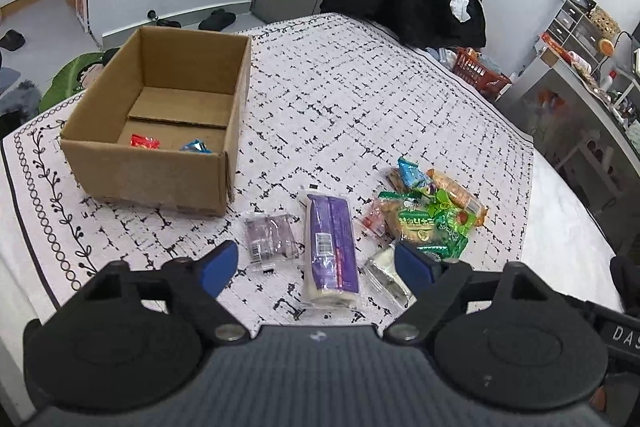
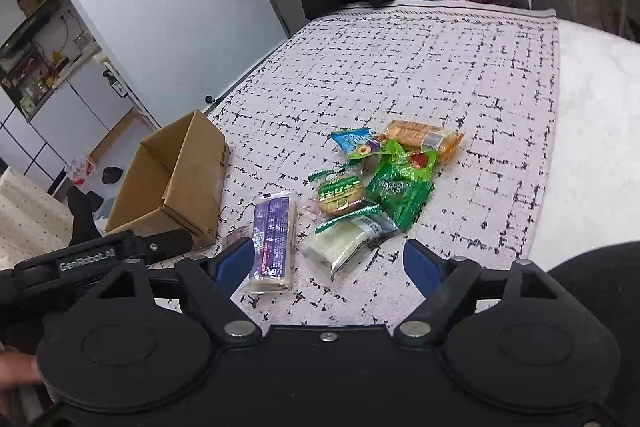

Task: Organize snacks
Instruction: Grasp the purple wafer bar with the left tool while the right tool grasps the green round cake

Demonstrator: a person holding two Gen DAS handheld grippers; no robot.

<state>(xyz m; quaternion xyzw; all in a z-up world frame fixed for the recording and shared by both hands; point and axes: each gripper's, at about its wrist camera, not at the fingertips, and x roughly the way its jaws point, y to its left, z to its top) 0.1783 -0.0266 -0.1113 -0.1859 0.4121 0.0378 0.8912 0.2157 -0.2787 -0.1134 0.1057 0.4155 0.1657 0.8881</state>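
One "GenRobot.AI" label (image 2: 87, 254), left gripper (image 2: 132, 247).

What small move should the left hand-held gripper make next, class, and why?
Probably lower the open left hand-held gripper onto the purple packet lying between its fingers and close; the cardboard box holds only two snacks.

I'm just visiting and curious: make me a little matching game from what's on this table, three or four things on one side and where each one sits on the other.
Things:
1. red packet
2. purple packet
3. orange cracker pack
4. red basket

Places:
A. far side of the snack pile
B. beyond the table's far edge
C. inside the cardboard box
D. between the left gripper's open fingers

Pairs: 1-C, 2-D, 3-A, 4-B
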